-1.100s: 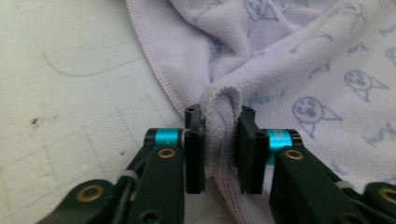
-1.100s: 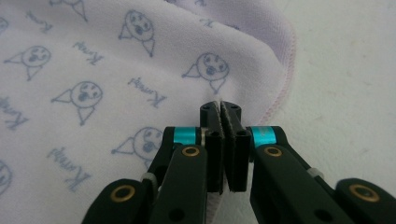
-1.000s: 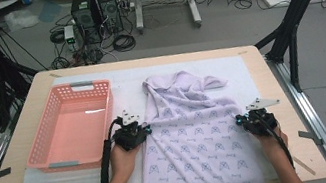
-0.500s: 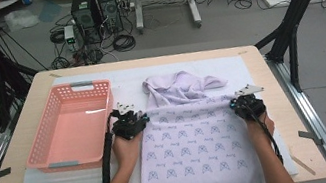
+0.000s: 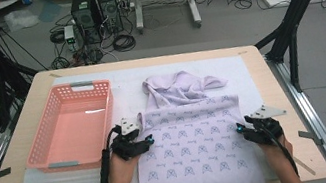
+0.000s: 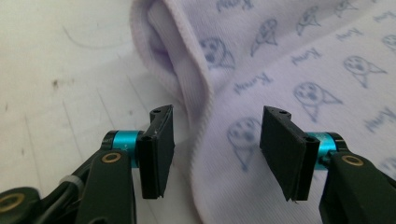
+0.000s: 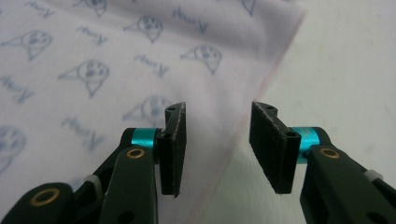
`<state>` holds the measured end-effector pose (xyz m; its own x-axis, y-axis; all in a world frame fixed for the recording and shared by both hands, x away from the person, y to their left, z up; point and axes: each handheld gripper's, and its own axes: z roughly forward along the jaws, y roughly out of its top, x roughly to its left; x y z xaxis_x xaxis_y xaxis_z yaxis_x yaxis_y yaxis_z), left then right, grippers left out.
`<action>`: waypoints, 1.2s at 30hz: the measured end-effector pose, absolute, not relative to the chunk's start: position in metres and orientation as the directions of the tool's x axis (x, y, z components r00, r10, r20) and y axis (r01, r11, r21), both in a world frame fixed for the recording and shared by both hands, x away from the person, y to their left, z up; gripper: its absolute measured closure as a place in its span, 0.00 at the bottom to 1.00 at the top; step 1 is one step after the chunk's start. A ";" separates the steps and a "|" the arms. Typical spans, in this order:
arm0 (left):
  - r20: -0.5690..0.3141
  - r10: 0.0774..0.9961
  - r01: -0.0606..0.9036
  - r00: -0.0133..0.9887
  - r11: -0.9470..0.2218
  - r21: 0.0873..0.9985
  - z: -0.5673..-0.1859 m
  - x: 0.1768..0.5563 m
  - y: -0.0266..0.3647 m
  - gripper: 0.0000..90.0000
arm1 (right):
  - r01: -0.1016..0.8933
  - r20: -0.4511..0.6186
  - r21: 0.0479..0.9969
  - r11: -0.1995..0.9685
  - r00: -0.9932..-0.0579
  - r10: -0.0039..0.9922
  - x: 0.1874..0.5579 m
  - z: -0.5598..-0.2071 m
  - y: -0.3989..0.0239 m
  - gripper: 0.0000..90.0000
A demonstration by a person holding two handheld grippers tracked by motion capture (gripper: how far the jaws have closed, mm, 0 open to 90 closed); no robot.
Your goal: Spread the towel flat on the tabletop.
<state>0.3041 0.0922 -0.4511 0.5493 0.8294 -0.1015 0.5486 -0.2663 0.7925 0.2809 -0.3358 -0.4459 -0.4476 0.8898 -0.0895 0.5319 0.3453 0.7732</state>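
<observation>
A lilac garment [image 5: 190, 142] printed with small blue faces lies flat on the white sheet [image 5: 125, 88], its plain top part bunched at the far end. My left gripper [image 5: 146, 140] sits at the garment's left edge. In the left gripper view the left gripper [image 6: 215, 149] has its jaws apart over the ribbed hem of the garment [image 6: 299, 56], pads not pressing. My right gripper [image 5: 239, 128] is at the right edge. In the right gripper view the right gripper [image 7: 217, 140] straddles the cloth's edge [image 7: 93, 56], also open. Both pairs of jaws have just been opening.
A pink slotted basket [image 5: 71, 86] with nothing in it stands on the sheet to the left of the garment, close to my left gripper. The wooden table [image 5: 271, 82] has bare margins at the right and far sides. Cables and computer towers are on the floor beyond.
Both grippers carried the cloth a little away from the person, then drew back toward the near edge. Their jaws went from shut on the fabric to open, and the garment now lies flat.
</observation>
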 end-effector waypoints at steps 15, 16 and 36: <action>-0.152 0.845 0.572 0.512 -0.204 0.794 -0.452 0.232 0.104 0.51 | 0.549 0.013 0.771 0.323 -0.521 0.854 0.217 -0.452 -0.352 0.60; -0.138 0.845 0.564 0.516 -0.214 0.797 -0.452 0.227 0.104 0.52 | 0.551 0.012 0.770 0.323 -0.518 0.855 0.214 -0.451 -0.351 0.61; -0.159 0.847 0.554 0.508 -0.180 0.813 -0.457 0.180 0.115 0.97 | 0.560 0.017 0.749 0.354 -0.550 0.835 0.175 -0.447 -0.352 0.98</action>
